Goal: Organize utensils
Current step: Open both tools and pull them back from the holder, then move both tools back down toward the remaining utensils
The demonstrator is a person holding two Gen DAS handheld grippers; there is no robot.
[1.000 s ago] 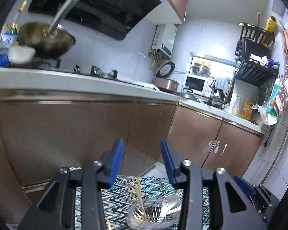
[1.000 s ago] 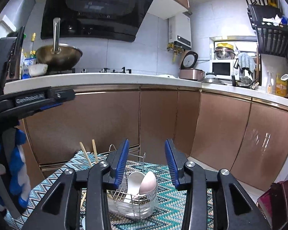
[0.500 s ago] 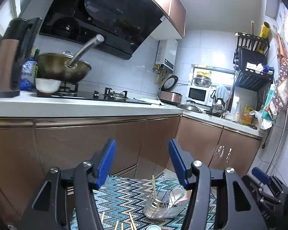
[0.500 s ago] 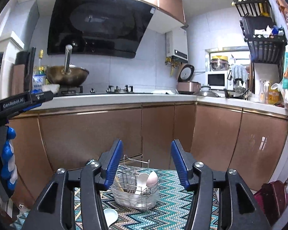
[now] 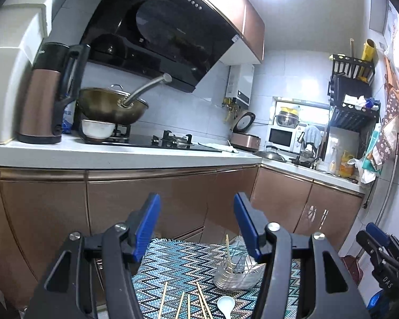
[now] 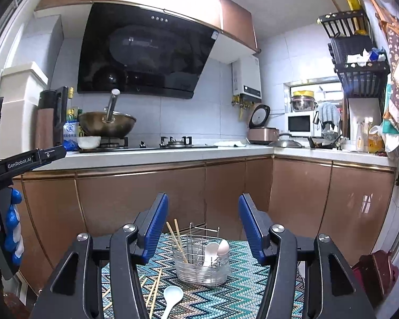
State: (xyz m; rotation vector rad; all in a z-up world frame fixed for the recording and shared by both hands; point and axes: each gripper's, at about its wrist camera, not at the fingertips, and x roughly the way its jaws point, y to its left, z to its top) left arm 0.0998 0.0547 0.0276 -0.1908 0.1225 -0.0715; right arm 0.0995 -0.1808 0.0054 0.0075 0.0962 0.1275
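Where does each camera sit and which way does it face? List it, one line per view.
Left wrist: on the left gripper, facing copper cabinets; jaws open; right gripper at right edge.
Right wrist: on the right gripper, facing the same cabinets; jaws open; left gripper and blue-gloved hand at left.
Shared: wire utensil basket, loose white spoon, zigzag mat.

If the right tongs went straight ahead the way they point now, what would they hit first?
Probably the brown cabinet doors under the counter. The open right tongs aim above the wire utensil basket on the zigzag mat, so they likely pass over it, though depth is unclear.
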